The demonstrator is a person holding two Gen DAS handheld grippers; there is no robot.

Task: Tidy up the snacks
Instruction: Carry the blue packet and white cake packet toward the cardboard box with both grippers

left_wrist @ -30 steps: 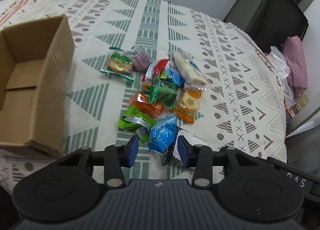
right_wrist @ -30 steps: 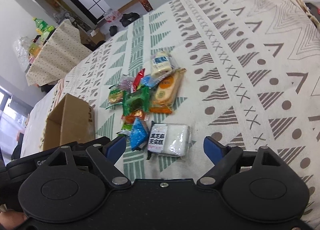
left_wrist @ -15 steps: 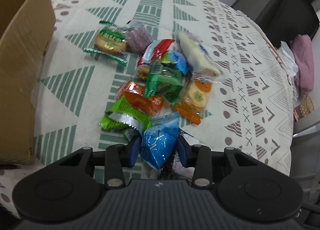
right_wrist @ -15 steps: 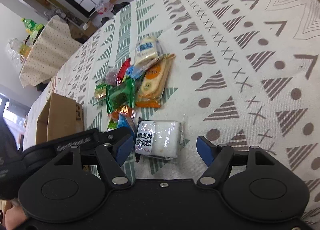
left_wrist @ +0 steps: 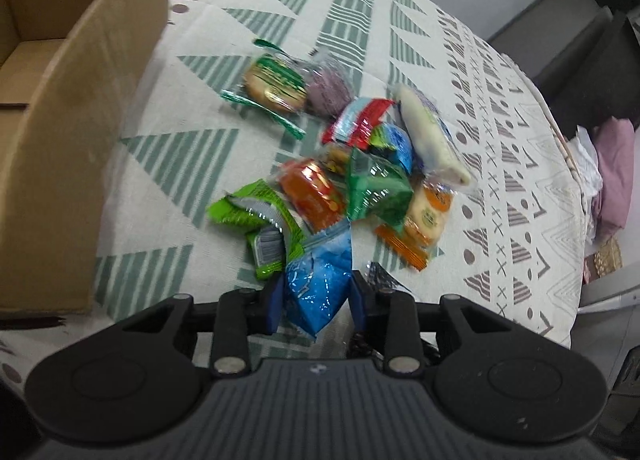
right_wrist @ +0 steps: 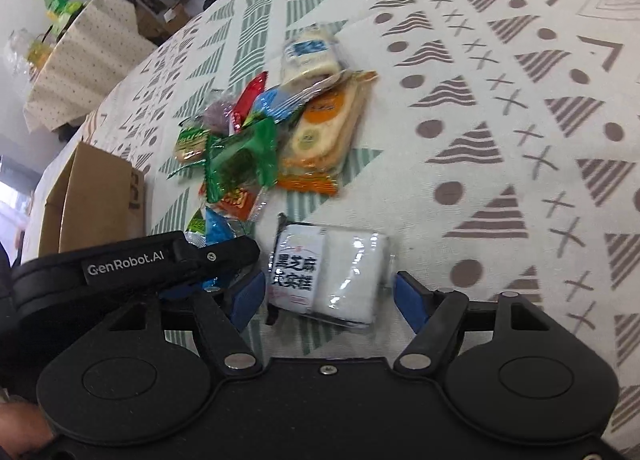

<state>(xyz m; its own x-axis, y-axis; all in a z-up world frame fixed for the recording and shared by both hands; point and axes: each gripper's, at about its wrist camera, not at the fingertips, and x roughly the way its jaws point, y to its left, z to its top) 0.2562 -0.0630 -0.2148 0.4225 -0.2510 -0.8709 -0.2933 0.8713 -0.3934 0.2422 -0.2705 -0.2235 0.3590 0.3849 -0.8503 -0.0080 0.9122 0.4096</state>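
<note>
My left tool [left_wrist: 314, 302] is closing on the blue snack packet [left_wrist: 318, 284] at the near edge of the pile — both blue pads are against the packet's sides, so I count it as gripped. Just beyond its tips lie the light-green packet [left_wrist: 256, 215], the orange packet [left_wrist: 312, 189] and the dark-green packet [left_wrist: 374, 189], overlapping one another on the patterned bench [left_wrist: 500, 147]. Farther out sit a round biscuit in a green wrapper [left_wrist: 274, 85] and a long white bar [left_wrist: 430, 135]. The open cardboard box [left_wrist: 76, 131] stands off to the left of this tool, apart from the pile.

My right tool [right_wrist: 329, 296] straddles the white sesame cake pack [right_wrist: 332, 272], which lies flat on the bench. Its jaws are widening slightly; the left pad sits just beside the pack's edge and the right pad stands clear of it — not gripped. In this view the left tool's black body [right_wrist: 160, 260] shows to the left, just beside my right tool's left finger. Ahead of the right tool is the orange-labelled biscuit sleeve [right_wrist: 324, 131], with the rest of the pile to its left.
</note>
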